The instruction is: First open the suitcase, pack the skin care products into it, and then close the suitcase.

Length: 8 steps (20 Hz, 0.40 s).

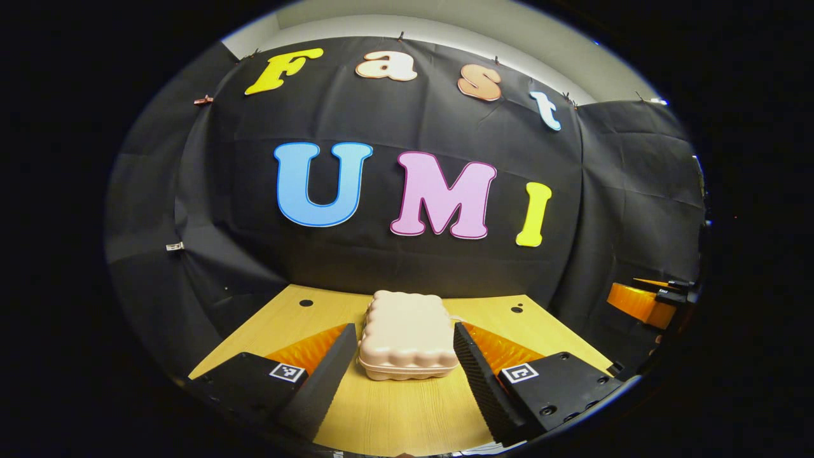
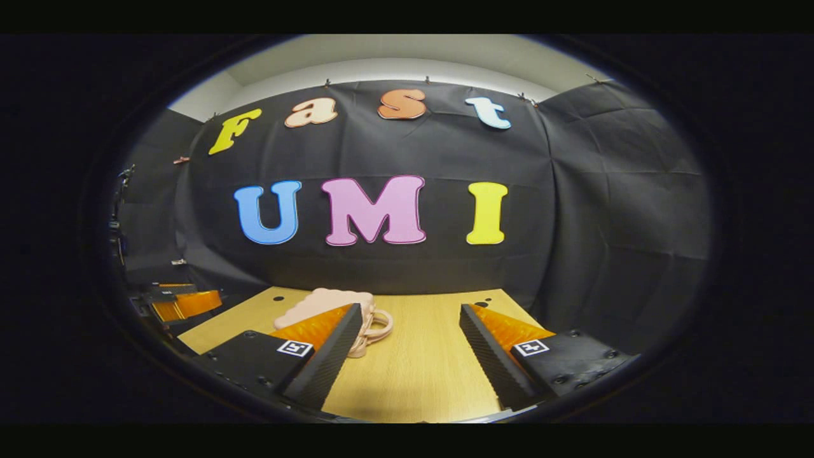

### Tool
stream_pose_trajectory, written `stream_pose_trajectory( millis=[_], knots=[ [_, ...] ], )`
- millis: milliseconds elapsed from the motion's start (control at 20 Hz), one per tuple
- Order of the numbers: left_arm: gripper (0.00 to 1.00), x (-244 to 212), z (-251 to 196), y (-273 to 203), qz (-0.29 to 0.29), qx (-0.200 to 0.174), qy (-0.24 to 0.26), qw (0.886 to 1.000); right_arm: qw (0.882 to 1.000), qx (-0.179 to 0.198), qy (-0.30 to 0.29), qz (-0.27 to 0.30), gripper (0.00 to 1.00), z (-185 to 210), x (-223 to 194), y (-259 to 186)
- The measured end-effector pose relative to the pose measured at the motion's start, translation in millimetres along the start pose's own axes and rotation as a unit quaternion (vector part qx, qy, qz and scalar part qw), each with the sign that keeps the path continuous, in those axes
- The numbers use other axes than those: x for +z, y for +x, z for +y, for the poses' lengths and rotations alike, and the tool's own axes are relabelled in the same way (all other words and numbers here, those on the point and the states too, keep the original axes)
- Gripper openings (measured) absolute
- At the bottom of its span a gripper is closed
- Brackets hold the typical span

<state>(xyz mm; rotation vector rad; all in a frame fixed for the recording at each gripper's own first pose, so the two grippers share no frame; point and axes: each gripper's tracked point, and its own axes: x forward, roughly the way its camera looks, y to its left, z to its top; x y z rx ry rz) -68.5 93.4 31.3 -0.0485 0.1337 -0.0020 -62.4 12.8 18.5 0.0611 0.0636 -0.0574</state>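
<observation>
While the small pink suitcase (image 1: 407,343) lies shut on the wooden table (image 1: 407,413) near the back wall, your left gripper (image 1: 405,366) is spread wide with one finger on either side of the case, neither visibly touching it. In the left gripper view the case sits centred between those fingers, its scalloped lid down. Your right gripper (image 2: 410,356) also stands open over bare tabletop, holding nothing. In the right gripper view the suitcase (image 2: 321,302) sits to the left, partly hidden behind the left-hand finger, its looped handle (image 2: 376,327) pointing toward the middle of the table (image 2: 413,375). Each view catches the other gripper at its edge
</observation>
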Motion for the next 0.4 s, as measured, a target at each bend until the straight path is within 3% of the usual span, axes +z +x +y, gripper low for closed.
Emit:
stream_pose_trajectory(
  millis=[400],
  knots=[
    [0.96,7,1,-3,-0.001,0.008,0.014,1.000,1.000,0.022,0.004,-0.002,0.98,12,2,1]
  ],
)
